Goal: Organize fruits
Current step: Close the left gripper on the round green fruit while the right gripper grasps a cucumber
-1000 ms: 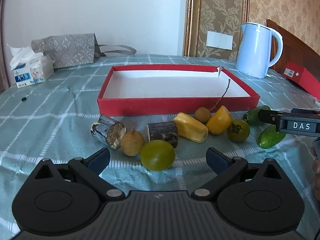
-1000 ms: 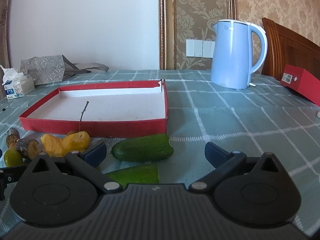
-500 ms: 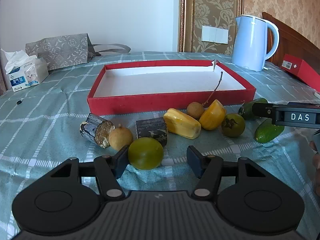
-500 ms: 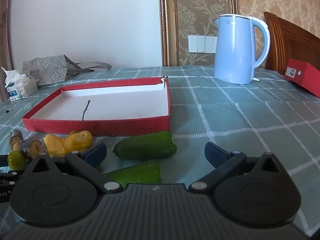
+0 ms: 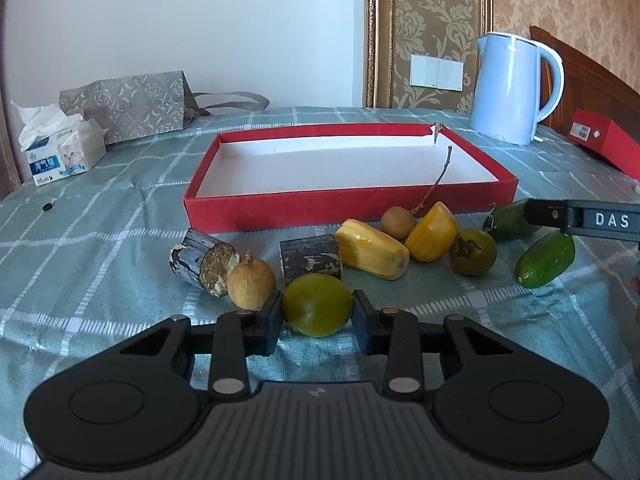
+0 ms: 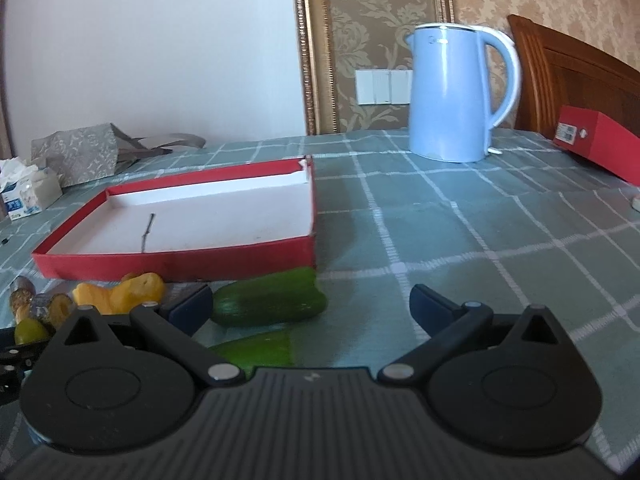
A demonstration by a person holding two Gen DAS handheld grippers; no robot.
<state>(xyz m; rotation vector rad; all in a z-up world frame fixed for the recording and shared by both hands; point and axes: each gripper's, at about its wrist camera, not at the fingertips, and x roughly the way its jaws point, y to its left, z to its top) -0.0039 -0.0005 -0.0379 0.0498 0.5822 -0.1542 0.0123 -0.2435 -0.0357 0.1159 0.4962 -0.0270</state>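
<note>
Here the left gripper has its jaws closing on the round green fruit, both pads at its sides, the fruit resting on the surface. Smooth and round, it could squirt forward into the dark log piece just beyond if the pads bite off-centre. Farther ahead lies the empty red box. The right gripper stands wide open, holding nothing, a cucumber between its jaws. Only the right view shows the cut cucumber piece under them.
</note>
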